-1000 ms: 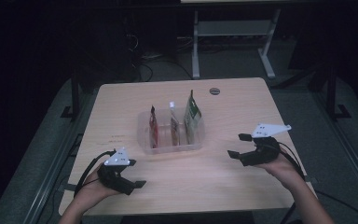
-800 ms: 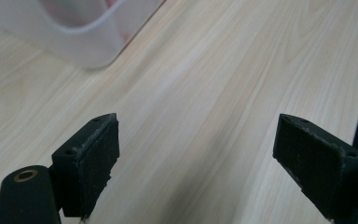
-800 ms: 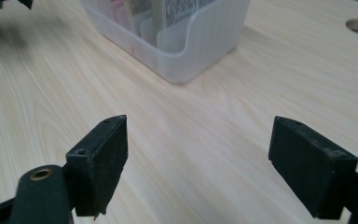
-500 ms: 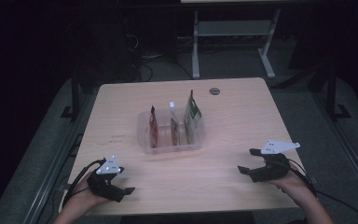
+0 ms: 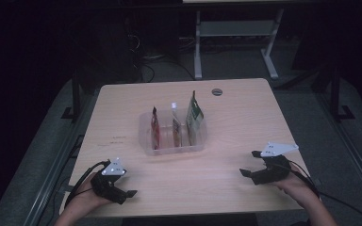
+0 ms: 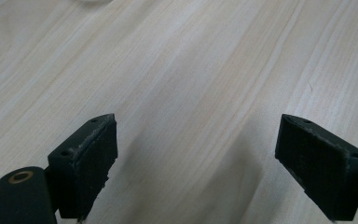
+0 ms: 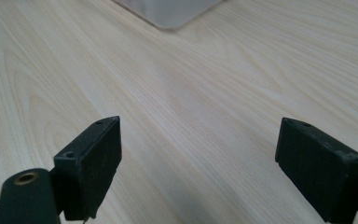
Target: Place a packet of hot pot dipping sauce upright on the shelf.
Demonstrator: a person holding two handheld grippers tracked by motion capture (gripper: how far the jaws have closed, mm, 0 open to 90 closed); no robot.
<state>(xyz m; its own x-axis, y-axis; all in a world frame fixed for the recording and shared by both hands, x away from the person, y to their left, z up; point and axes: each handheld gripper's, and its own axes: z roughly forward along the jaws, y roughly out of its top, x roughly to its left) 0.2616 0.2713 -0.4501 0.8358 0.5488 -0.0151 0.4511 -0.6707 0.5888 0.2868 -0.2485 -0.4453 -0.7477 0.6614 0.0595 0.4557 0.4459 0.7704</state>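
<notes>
I see my black left gripper (image 5: 131, 193) and black right gripper (image 5: 250, 163) both gaping wide, empty, low over the pale wooden table (image 5: 245, 117).

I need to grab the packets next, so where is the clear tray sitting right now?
In the high view the clear tray sits mid-table holding three upright packets, ahead of and between the left gripper and right gripper.

You are looking at one wooden table (image 5: 226, 188) filling the frame's centre, and one clear tray (image 5: 145, 141) is sitting at its middle. Three upright packets are standing in that tray: one red packet (image 5: 154, 127), one white-topped packet (image 5: 175, 123), one green packet (image 5: 193, 117). You are holding two grippers, the left gripper (image 5: 128, 190) at lower left and the right gripper (image 5: 249, 164) at lower right.
</notes>
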